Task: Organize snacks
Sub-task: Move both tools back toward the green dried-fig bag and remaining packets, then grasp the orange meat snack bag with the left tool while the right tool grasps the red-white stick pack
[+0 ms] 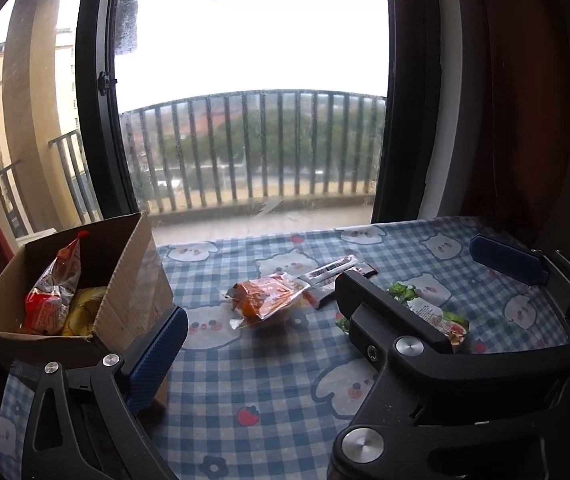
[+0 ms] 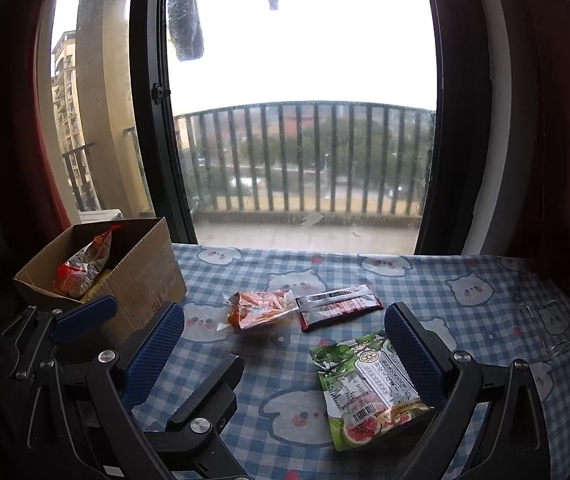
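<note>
Both sets of fingers [image 1: 323, 292] [image 2: 285, 344] spread, empty; we risk nudging the green packet [image 2: 369, 388] beside the right fingers' inner pad off-grip.

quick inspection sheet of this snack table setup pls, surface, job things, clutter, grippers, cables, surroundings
surface: blue-and-white checked tablecloth with bear prints, flat, covers the table.
job's things: open brown cardboard box at left, holding a red-and-white snack bag; on the cloth lie an orange clear-wrapped snack pack, a dark red and silver flat sachet and a green dried-fig pouch.
clutter: nothing seen.
grippers: left gripper open, empty; right gripper open, empty, its right finger beside the pouch.
cables: nothing seen.
surroundings: large window, balcony railing, grey laundry hanging outside, dark red curtain.
</note>
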Action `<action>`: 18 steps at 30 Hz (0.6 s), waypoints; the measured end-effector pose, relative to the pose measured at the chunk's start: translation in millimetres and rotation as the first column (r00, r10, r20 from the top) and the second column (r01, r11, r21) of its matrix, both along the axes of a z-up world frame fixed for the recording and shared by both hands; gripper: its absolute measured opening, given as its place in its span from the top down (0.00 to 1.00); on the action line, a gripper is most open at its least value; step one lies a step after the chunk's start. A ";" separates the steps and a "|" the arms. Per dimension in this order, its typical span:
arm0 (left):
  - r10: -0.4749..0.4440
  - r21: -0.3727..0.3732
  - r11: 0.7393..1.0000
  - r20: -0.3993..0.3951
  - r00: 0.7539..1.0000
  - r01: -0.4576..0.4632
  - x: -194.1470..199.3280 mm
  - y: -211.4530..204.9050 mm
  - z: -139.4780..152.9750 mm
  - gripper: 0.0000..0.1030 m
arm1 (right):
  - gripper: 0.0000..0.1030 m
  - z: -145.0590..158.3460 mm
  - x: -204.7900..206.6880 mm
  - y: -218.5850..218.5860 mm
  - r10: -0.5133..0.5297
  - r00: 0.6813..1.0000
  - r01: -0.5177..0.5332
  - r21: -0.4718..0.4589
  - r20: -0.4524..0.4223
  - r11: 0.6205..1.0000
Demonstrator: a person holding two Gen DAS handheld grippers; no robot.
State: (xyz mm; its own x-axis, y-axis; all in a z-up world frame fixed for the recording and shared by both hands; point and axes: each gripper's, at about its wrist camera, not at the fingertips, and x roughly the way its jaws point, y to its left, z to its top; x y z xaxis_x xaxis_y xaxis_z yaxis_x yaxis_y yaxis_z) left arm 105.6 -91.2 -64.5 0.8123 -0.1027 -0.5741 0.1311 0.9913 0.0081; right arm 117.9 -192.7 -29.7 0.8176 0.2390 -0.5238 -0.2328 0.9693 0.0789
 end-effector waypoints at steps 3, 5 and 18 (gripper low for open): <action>-0.023 0.011 1.000 -0.030 0.999 0.023 11.7 -4.3 -9.8 0.01 | 0.00 -11.4 14.1 -9.2 0.039 0.999 -0.039 0.005 -0.038 0.999; -0.015 0.021 1.000 -0.043 0.999 0.016 21.8 -5.6 -16.2 0.01 | 0.00 -19.9 24.1 -16.3 0.035 0.997 -0.035 0.006 -0.063 0.999; -0.010 0.093 0.996 -0.093 0.996 0.019 98.8 -19.0 -49.2 0.01 | 0.00 -61.3 97.8 -39.7 0.025 0.988 -0.024 0.008 -0.155 1.000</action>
